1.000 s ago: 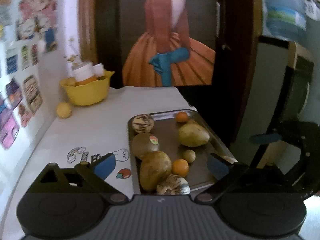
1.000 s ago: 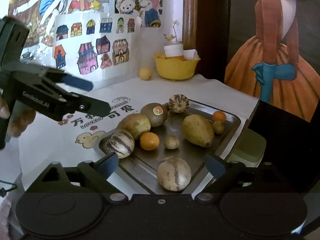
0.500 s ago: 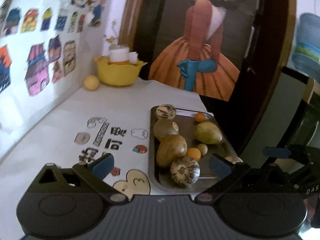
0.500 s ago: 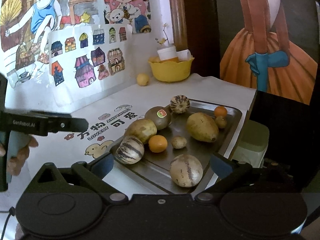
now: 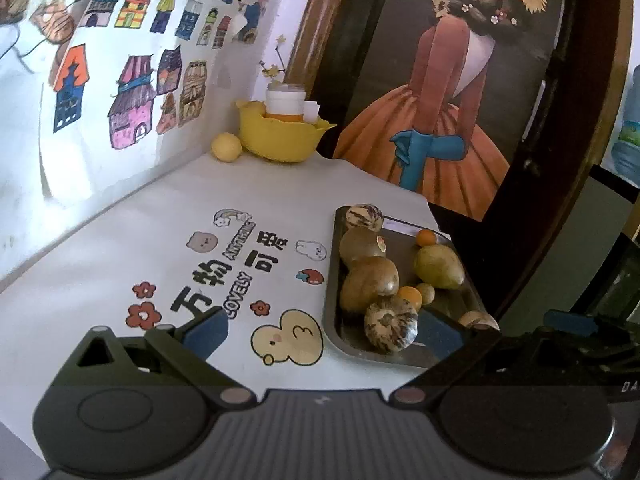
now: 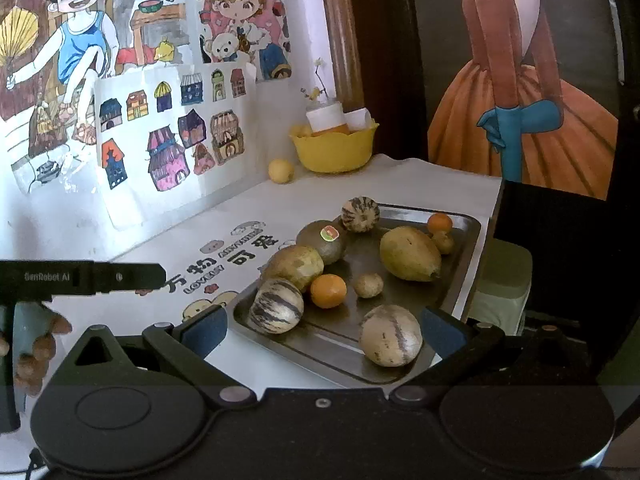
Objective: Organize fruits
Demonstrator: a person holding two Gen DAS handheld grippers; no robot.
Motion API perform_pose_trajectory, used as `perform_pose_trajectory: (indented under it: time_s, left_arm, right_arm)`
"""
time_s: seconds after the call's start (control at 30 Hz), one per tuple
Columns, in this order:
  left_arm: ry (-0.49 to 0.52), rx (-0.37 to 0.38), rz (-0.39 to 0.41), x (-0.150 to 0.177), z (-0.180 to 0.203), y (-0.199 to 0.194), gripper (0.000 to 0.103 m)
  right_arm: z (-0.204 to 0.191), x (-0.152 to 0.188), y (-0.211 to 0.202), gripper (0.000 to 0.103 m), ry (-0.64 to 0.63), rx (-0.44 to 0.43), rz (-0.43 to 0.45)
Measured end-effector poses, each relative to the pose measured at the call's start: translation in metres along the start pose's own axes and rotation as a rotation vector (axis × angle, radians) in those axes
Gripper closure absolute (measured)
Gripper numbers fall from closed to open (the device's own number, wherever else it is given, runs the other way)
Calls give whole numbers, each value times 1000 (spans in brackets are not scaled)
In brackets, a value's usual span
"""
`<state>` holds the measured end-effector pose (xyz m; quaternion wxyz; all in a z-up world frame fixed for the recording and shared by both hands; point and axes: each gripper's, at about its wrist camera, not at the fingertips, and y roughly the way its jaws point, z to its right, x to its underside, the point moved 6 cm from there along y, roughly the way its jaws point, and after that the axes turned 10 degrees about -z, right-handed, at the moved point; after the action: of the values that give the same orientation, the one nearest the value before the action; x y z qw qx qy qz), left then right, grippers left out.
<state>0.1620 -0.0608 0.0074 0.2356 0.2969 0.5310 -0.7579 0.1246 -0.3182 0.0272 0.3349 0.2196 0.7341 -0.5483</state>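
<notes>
A metal tray [image 6: 464, 236] [image 5: 332, 312] at the table's right edge holds several fruits: striped melons [image 6: 390, 334] [image 5: 390, 328], a yellow-green mango [image 6: 410, 254] [image 5: 438, 266], small oranges [image 6: 328, 290], a stickered brown fruit [image 6: 324, 240]. A yellow bowl [image 6: 334, 148] [image 5: 284, 136] with cups stands at the back, a yellow fruit [image 6: 280, 170] [image 5: 226, 147] beside it. My left gripper [image 5: 320, 332] is open and empty, before the tray's near left corner. My right gripper [image 6: 322, 330] is open and empty, in front of the tray's near end.
The white tablecloth [image 5: 160, 248] carries cartoon prints. Drawings cover the left wall [image 6: 120, 120]. A dark door with a painted woman in an orange dress [image 6: 516, 112] stands behind the table. The left gripper's body [image 6: 80, 278] shows at left in the right wrist view.
Both grippers have pulled back and up from the tray. The left view has swung left, showing more tablecloth and wall. Both stay open; the fruits have not moved.
</notes>
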Motion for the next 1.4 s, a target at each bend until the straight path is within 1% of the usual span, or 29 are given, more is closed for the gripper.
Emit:
perform_pose_trajectory:
  time_s: [0.1,0.27,0.47,0.53,0.77,0.87,0.97,1.2,1.33,1.4]
  left_arm:
    - [-18,-11,5,3,-1,-3,0]
    - [-29,-48,24,7,-3,-7,0]
    - [-20,-132,37,15,-2,-7,0]
    - [-23,-150,42,19,-3,-8,0]
    - [-47,-160,60,31,-7,-10,0]
    - [-43,-173,79,36,-6,-11,0]
    - [-27,-179,93,40,-4,-12,0]
    - [48,-193,129,52,5,-17,0]
    - [40,-190,128,60,4,-21,1]
    - [35,-181,127,63,3,-22,0]
  right_arm:
    - [-4,-1,-1,1,6,3,15]
    - [-8,-1,-4,1,-2,35,41]
    - [-12,6,-7,1,10,65,65]
    - [-15,10,-7,1,8,80,74]
    - [-20,18,-8,1,17,105,91]
    - [-22,22,-10,1,14,142,117]
    - [-24,27,-12,1,7,175,136]
    - [-26,46,-14,1,25,217,150]
    - [-25,54,-15,1,36,209,142]
    - [-25,55,-16,1,37,220,145]
